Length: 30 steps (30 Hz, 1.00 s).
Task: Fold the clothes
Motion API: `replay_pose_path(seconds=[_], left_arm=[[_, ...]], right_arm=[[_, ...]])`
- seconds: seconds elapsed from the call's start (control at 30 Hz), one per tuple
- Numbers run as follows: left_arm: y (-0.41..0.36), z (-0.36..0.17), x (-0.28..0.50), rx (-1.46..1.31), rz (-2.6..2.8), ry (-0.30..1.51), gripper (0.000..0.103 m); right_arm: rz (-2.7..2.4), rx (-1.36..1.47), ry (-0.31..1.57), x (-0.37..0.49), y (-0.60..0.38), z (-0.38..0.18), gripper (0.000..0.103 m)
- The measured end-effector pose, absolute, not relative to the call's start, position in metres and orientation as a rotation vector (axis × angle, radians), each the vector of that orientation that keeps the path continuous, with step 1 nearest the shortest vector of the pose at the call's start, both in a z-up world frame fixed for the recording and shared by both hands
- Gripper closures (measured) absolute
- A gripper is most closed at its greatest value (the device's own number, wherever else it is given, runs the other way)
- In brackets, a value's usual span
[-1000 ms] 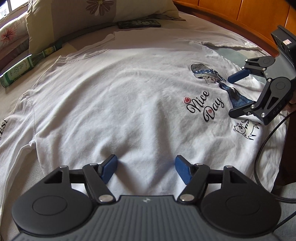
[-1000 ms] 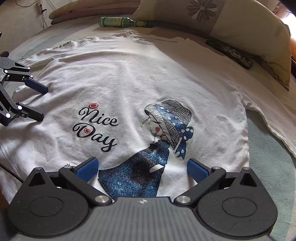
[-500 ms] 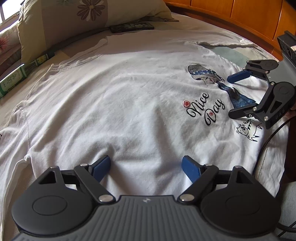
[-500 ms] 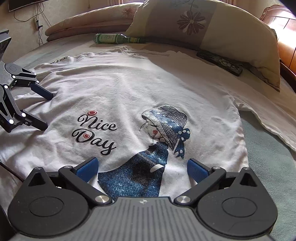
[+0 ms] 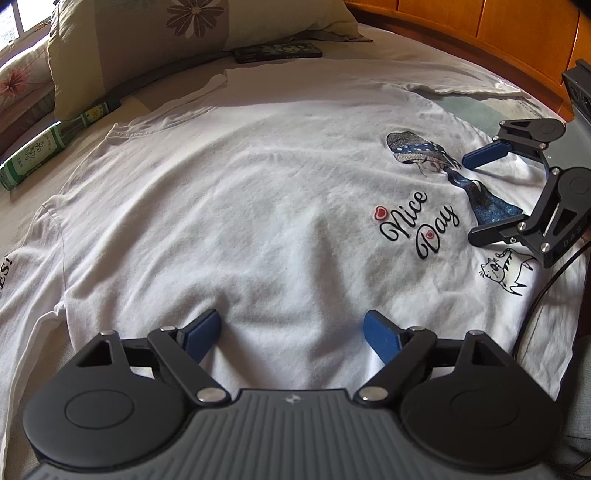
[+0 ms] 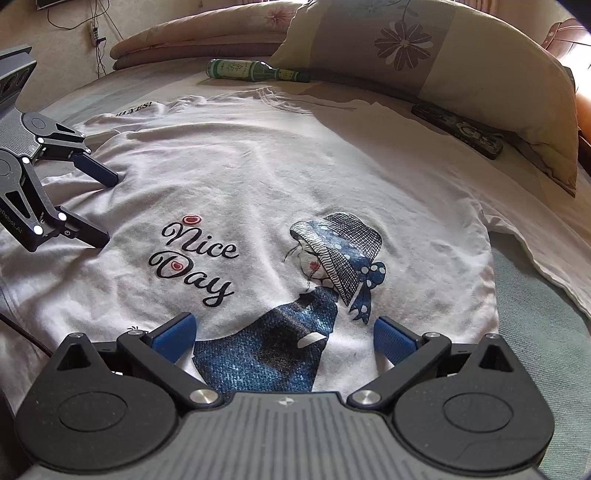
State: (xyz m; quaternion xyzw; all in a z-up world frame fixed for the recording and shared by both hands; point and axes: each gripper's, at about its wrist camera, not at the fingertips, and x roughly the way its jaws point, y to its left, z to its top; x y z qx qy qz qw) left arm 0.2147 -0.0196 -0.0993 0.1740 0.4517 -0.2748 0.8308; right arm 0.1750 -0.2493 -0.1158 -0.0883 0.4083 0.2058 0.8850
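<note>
A white T-shirt (image 5: 229, 192) with a "Nice Day" print and a girl in a blue hat lies spread flat on the bed, front side up (image 6: 258, 166). My left gripper (image 5: 291, 330) is open, its blue pads resting on the cloth near the hem on the shirt's plain side. My right gripper (image 6: 284, 334) is open too, low over the blue skirt of the print by the hem. Each gripper shows in the other's view: the right one (image 5: 472, 197) over the print, the left one (image 6: 109, 208) on the shirt's left part. Nothing is held.
A green glass bottle (image 6: 255, 71) lies by the collar end of the shirt. A dark remote control (image 6: 458, 131) rests against a big flowered pillow (image 6: 424, 55). A wooden bed frame (image 5: 480, 33) curves along the far edge. A black cable (image 5: 546, 291) trails from the right gripper.
Both grippers have dropped lower and tilted flatter toward the shirt, staying at the hem. The left gripper's fingers have spread wider apart. The shirt has not moved.
</note>
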Motion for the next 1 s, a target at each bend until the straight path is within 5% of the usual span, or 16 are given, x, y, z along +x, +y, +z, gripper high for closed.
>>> replay_pose_path(seconds=[0.6, 1.0], left_arm=[[-0.015, -0.106, 0.187, 0.318, -0.493, 0.804, 0.016], [-0.010, -0.083, 0.079, 0.268, -0.425, 0.694, 0.018]], right_arm=[[0.347, -0.158, 0.830, 0.166, -0.243, -0.116, 0.000], [0.139, 0.029, 0.798, 0.056, -0.215, -0.055, 0.000]])
